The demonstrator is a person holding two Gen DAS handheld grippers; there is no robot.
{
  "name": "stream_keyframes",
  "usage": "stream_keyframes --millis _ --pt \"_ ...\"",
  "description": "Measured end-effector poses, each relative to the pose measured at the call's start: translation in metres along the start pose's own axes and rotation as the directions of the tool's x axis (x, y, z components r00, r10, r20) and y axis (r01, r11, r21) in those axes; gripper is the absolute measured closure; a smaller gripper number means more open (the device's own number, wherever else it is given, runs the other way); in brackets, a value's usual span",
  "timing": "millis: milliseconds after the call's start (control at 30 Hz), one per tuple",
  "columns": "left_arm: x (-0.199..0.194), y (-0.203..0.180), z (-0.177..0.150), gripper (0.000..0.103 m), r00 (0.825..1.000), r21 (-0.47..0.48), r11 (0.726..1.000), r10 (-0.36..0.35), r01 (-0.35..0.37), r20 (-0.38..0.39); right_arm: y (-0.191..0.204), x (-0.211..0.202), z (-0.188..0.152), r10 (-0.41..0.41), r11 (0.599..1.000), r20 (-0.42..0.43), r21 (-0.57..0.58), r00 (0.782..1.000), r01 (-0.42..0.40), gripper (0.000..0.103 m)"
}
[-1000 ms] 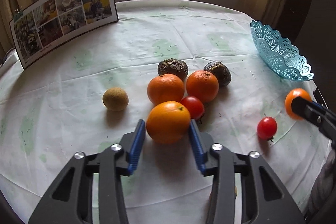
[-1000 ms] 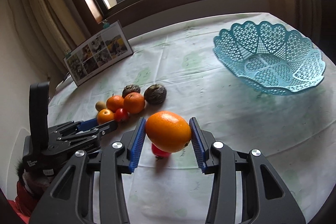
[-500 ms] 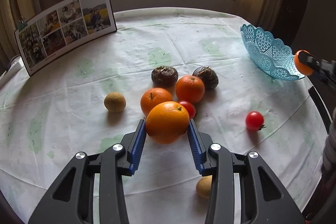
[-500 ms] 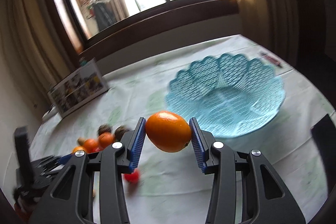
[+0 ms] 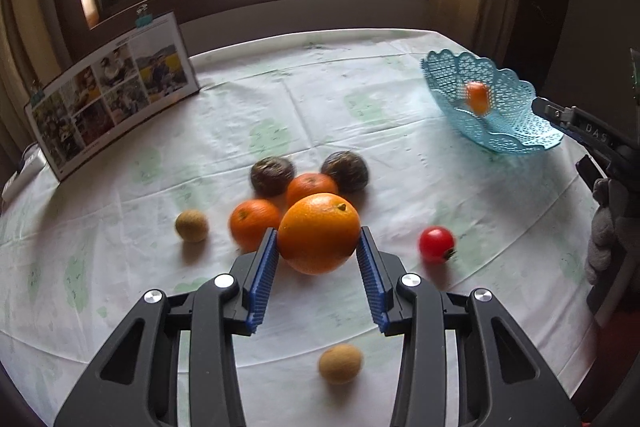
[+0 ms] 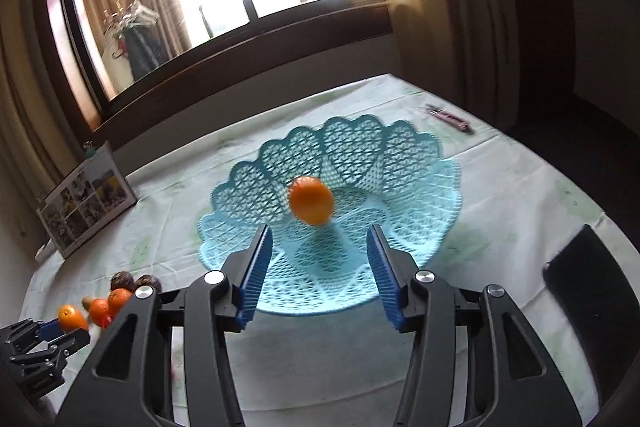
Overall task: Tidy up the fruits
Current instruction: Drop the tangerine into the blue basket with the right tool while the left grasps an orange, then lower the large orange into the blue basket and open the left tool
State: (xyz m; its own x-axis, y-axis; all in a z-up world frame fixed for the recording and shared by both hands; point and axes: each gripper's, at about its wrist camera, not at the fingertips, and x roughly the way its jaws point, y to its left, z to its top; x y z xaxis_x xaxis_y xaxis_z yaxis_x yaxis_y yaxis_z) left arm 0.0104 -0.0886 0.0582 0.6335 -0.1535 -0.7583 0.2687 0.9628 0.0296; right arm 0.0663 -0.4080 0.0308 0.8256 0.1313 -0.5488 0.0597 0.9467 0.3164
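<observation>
Tongs on the left hand (image 5: pixel 319 247) fill the lower half of the left wrist view, their blue pads pinching a large orange (image 5: pixel 319 233) at frame centre, lifted above the bench (image 5: pixel 120 267). Below it, low in the frame, a small tan fruit (image 5: pixel 340 363) lies on the white cloth. Right of the held orange sits a red tomato (image 5: pixel 436 243); left of it a second tan fruit (image 5: pixel 192 225). Just behind the held orange are two more oranges (image 5: pixel 254 223), and past them two dark brown fruits (image 5: pixel 272 175) side by side. At upper left a photo board (image 5: pixel 108 95) stands propped near the window wall.

In the right wrist view the right tongs (image 6: pixel 319 263) occupy the lower centre, spread wide with nothing between the pads. Just beyond their tips a blurred orange fruit (image 6: pixel 311 199) shows over the inside of the blue lattice basket (image 6: pixel 420 195); whether it touches the basket floor cannot be told. The basket stands on the bench at frame centre. In the left wrist view the same basket (image 5: pixel 516 131) is at upper right with the small orange shape (image 5: pixel 477 97) inside it, and the right tongs' tip enters from the right edge. At lower left of the right wrist view, the fruit cluster and the left tongs with their orange are small and partly hidden.
</observation>
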Motion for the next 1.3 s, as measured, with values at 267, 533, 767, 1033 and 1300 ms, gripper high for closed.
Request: stream_keyframes --millis 267,533,767,1033,1300 --pt "0.009 -0.046 0.031 0.063 0.998 0.058 0.997 -0.059 0.059 0.004 -0.016 -0.021 -0.014 -0.117 0.993 0.143 0.034 0.983 0.113 0.044" --pt "0.032 -0.102 0.064 0.062 0.990 0.129 0.982 -0.137 0.138 -0.013 -0.034 -0.031 -0.014 -0.184 0.978 0.184 0.128 0.965 0.162 0.037" --pt "0.062 -0.133 0.092 0.063 0.979 0.138 0.970 -0.197 0.202 -0.051 -0.056 -0.039 -0.013 -0.245 0.952 0.206 0.238 0.947 0.195 0.036" --pt "0.077 -0.153 0.107 0.062 0.976 0.160 0.963 -0.211 0.217 -0.052 -0.057 -0.040 -0.014 -0.245 0.951 0.211 0.241 0.946 0.193 0.031" --pt "0.067 -0.149 0.110 0.019 0.978 0.149 0.968 -0.209 0.202 0.028 -0.057 -0.041 -0.013 -0.244 0.951 0.204 0.242 0.948 0.192 0.031"
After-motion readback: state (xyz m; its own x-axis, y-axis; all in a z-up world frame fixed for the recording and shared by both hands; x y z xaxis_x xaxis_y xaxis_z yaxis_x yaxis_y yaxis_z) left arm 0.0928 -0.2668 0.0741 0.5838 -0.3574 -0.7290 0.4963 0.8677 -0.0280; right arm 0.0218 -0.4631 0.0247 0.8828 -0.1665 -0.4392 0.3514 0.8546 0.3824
